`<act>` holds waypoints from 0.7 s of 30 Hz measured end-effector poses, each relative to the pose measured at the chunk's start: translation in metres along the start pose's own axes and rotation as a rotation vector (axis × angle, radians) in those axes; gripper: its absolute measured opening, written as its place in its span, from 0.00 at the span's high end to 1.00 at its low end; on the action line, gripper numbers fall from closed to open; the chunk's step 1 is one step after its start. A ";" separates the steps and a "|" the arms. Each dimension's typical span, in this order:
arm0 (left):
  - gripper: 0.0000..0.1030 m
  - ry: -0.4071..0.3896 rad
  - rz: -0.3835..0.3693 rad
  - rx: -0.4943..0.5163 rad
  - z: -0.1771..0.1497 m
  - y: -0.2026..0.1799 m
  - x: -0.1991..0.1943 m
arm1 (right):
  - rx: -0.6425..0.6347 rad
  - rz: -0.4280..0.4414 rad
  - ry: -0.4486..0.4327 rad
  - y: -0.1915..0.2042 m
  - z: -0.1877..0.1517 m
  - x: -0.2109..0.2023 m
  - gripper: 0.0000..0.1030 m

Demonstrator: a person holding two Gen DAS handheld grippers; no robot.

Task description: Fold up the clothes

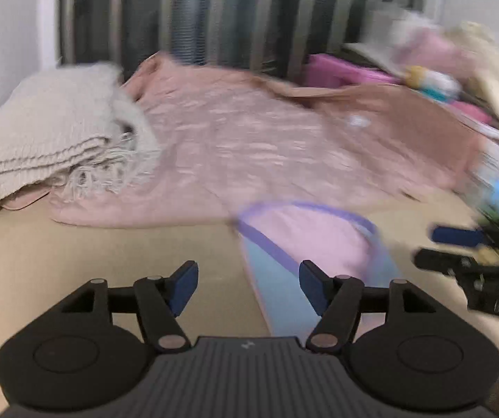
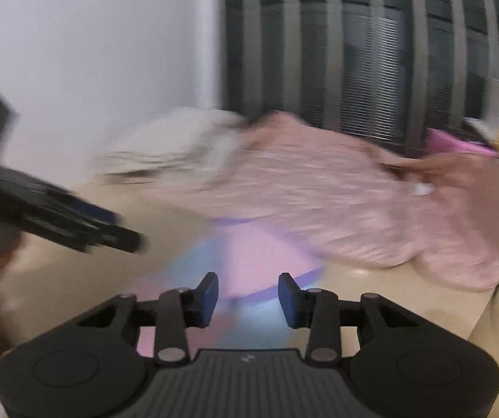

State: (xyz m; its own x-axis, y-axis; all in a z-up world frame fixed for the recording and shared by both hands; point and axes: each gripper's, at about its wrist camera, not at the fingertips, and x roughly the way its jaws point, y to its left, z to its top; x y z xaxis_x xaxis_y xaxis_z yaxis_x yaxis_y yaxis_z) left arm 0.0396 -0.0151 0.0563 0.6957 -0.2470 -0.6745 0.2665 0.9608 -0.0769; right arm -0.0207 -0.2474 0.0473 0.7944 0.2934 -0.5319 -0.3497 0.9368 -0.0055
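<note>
Both hand-held grippers (image 1: 248,287) (image 2: 248,299) gape empty; only the left view shows the fringed blanket (image 1: 58,132) sharply.

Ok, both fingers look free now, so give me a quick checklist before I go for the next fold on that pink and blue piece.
1. Left gripper open, nothing held: ok.
2. Right gripper open, nothing held: ok.
3. Pink and blue garment lying on the tan surface, released: ok.
4. Garment edges lined up: cannot tell, blurred.
5. Pink blanket off the garment: not ok, they meet.
6. Grippers apart: ok.
</note>
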 end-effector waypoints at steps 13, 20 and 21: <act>0.95 0.134 -0.095 -0.124 0.035 0.013 0.075 | 0.206 -0.138 0.162 -0.042 0.013 0.092 0.99; 0.67 0.137 -0.096 -0.126 0.039 0.010 0.081 | 0.247 -0.061 0.172 -0.052 0.016 0.096 0.76; 0.89 0.149 -0.099 -0.127 0.038 0.008 0.084 | 0.245 -0.059 0.183 -0.050 0.015 0.098 0.99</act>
State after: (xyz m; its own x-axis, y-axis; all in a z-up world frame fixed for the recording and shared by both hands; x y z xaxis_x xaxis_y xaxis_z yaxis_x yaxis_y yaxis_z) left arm 0.1257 -0.0335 0.0269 0.5615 -0.3281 -0.7596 0.2360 0.9434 -0.2331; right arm 0.0825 -0.2630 0.0080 0.6994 0.2187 -0.6804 -0.1579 0.9758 0.1513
